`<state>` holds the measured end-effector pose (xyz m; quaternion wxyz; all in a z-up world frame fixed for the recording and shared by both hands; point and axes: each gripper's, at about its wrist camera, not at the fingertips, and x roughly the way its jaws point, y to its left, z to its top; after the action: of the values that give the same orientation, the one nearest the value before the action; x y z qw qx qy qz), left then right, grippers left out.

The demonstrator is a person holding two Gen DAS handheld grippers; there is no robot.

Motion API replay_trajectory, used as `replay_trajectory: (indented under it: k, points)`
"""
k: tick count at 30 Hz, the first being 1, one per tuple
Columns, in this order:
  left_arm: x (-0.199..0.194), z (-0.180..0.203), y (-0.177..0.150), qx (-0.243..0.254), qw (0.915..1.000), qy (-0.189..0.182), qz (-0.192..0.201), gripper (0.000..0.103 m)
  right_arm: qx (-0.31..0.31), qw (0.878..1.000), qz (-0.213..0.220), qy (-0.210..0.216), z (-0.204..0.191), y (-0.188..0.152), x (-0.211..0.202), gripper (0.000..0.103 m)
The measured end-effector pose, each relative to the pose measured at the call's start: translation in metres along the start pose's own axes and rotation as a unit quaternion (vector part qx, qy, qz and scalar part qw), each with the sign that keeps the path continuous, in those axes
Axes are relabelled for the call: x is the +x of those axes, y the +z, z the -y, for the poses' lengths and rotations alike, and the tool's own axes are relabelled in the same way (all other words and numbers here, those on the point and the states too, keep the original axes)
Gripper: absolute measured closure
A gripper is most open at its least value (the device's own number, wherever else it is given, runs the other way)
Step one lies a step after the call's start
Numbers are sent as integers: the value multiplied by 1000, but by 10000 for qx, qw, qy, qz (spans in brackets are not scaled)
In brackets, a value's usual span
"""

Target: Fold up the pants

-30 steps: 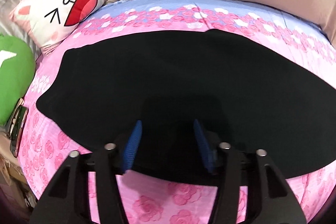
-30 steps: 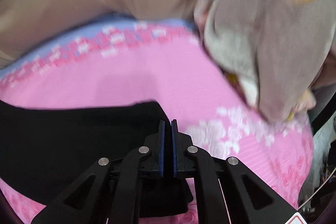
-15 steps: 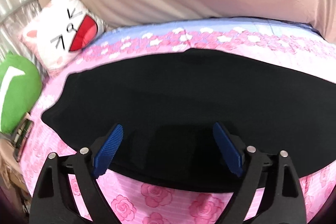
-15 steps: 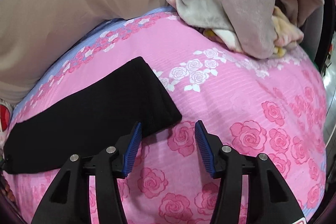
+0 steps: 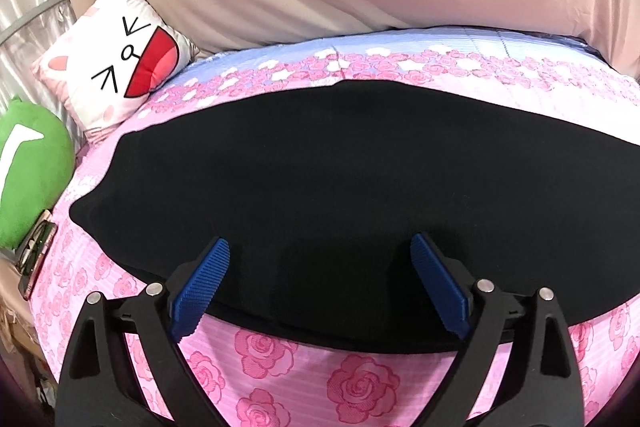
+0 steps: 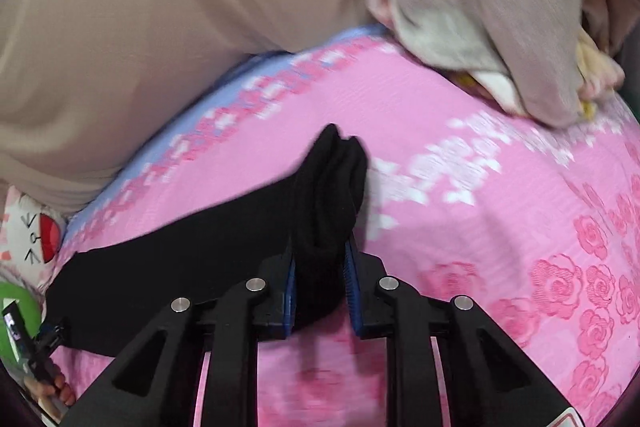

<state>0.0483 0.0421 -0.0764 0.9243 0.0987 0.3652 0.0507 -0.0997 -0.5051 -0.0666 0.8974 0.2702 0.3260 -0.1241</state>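
**Inspector:** Where is the garment, and what is each claw doing?

**Assessor:** The black pants (image 5: 340, 179) lie spread flat across the pink rose-print bed (image 5: 352, 383). The left claw (image 5: 320, 281) hangs over their near edge with its blue pads wide apart, gripping nothing. The right claw (image 6: 320, 287) is clamped on a bunched end of the pants (image 6: 332, 187), which rises off the bed in the right wrist view. Which end of the garment that is, I cannot tell.

**Inspector:** What are the risks?

**Assessor:** There are three, in my judgement. The gathered wad between the right pads is thick and uneven, so a layer could slip out during a carry-over and leave a crooked fold. With the left side unpinned, pulling from the right may drag the whole garment across the sheet instead of folding it. The grey blanket heap (image 6: 500, 7) lies near the right claw, so a wide swing could snag it.

**Inspector:** Is anything else nearby?

**Assessor:** A cat-face pillow (image 5: 120, 55) and a green cushion (image 5: 32, 171) sit well apart at the bed's left.
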Motion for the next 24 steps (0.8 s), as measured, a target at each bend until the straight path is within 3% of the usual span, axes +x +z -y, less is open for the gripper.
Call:
replay_trajectory:
  k: [7, 14, 17, 20, 24]
  points:
    - [8, -4, -1, -132, 9997, -75, -206, 7, -1076, 9911, 63, 782, -141, -2, -2, 83]
    - [8, -14, -9, -99, 9978, -351, -553, 6, -2037, 9644, -611, 1570, -290, -59, 49, 83]
    - [3, -26, -14, -90, 9970, -496, -590, 6, -2450, 9513, -966, 1600, -335, -95, 76, 83]
    - [-3, -47, -21, -230, 9974, -463, -505, 6, -2955, 9408, -1137, 1211, -363, -132, 100, 77]
    - [-7, -72, -25, -465, 9983, -170, -312, 6, -3412, 9315, -868, 916, -372, -151, 95, 54]
